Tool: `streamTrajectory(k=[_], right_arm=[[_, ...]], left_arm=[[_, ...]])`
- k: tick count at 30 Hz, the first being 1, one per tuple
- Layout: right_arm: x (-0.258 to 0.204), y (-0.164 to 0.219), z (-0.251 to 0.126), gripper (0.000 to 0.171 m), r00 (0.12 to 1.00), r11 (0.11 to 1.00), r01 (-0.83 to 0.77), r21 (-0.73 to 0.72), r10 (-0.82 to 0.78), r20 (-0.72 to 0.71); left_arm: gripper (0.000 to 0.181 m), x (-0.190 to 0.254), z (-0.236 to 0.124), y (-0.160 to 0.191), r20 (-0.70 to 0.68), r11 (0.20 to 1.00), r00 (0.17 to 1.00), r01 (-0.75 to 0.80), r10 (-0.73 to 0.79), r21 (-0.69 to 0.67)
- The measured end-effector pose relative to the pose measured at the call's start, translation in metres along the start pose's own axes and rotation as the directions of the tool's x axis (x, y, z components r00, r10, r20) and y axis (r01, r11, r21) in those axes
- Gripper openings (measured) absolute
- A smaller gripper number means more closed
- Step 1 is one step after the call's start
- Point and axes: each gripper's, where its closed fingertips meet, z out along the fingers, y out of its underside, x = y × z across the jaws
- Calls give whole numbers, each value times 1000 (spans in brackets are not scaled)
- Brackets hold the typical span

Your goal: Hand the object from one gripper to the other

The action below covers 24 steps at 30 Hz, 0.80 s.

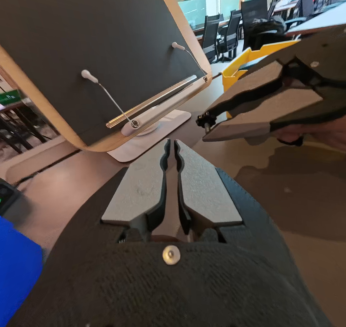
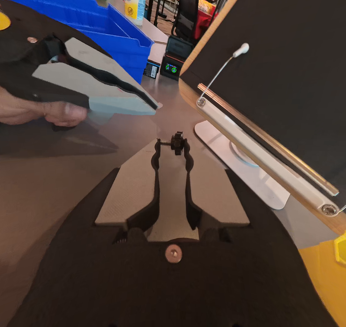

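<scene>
The right gripper (image 2: 171, 143) fingers clench a black knob screw (image 2: 176, 143) at their tips above the tabletop (image 2: 56, 177), while beyond, the left gripper (image 1: 172, 143) is nearly closed, empty, and apparently must open before taking it.

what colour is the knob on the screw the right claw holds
Black knob, clearest in the right wrist view.

Cut off at the left frame edge: blue bin (image 1: 16, 265), small dark device (image 1: 9, 200). Blurred by motion: hand (image 2: 46, 111) at middle left. Cropped at right edge: yellow bin (image 2: 325, 273).
</scene>
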Motion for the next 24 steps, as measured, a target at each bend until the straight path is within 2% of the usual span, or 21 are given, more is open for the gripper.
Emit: streamTrajectory(k=[3,6,9,13,21,24], right_arm=[[-1,-5,-1,22,995,995,99,23,-98,-34],[-3,-8,-1,22,976,978,208,25,-206,-72],[-9,-10,0,22,947,950,311,16,-308,-88],[-16,-11,0,22,901,907,422,-6,-420,-106],[-22,-13,0,22,866,872,489,-14,-488,-111],[-28,-15,0,22,862,865,502,7,-499,-94]], left_arm=[[6,-6,-1,0,-9,994,994,110,-110,5],[12,-6,-2,-1,-23,990,990,138,-138,12],[21,7,-1,-3,-112,980,974,198,-196,7],[23,18,-2,-6,-191,972,955,234,-228,10],[26,37,-6,-12,-342,945,888,326,-309,-7],[27,40,-5,-12,-355,944,881,328,-313,-19]])
